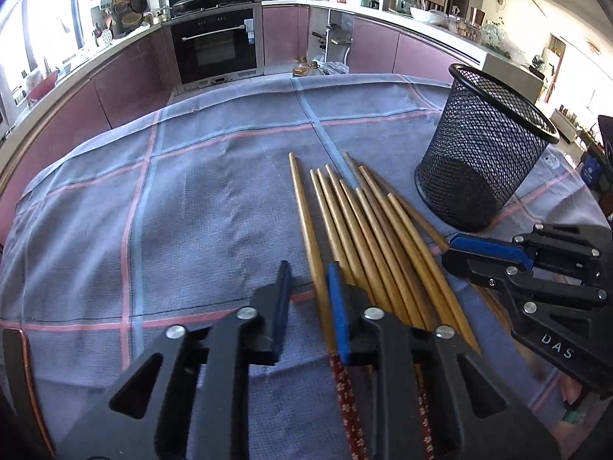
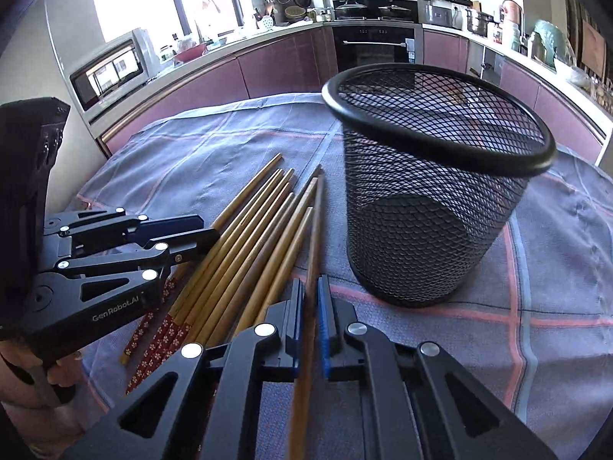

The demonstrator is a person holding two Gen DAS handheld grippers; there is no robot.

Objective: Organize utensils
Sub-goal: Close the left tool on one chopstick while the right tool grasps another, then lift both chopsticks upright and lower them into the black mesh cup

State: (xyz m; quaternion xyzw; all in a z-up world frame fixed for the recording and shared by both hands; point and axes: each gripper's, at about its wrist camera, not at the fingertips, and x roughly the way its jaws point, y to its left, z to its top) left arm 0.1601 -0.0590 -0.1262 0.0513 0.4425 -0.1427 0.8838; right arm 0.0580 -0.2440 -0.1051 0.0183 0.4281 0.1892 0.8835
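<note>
Several wooden chopsticks (image 1: pixel 367 237) with red flowered handles lie side by side on the checked cloth, also in the right wrist view (image 2: pixel 245 237). A black mesh cup (image 2: pixel 433 195) stands upright right of them, also in the left wrist view (image 1: pixel 482 153). My left gripper (image 1: pixel 310 287) is open, its jaws either side of the leftmost chopstick (image 1: pixel 306 222), low over the cloth. My right gripper (image 2: pixel 311 299) is shut on one chopstick (image 2: pixel 315 237), at the right edge of the pile, beside the cup. The right gripper's fingers (image 1: pixel 482 257) show in the left view.
The blue-grey checked cloth (image 1: pixel 172 211) covers the table. Kitchen counters, an oven (image 1: pixel 214 42) and a microwave (image 2: pixel 111 73) stand beyond the table's far edge. The left gripper's body (image 2: pixel 115 253) lies over the chopstick handles in the right wrist view.
</note>
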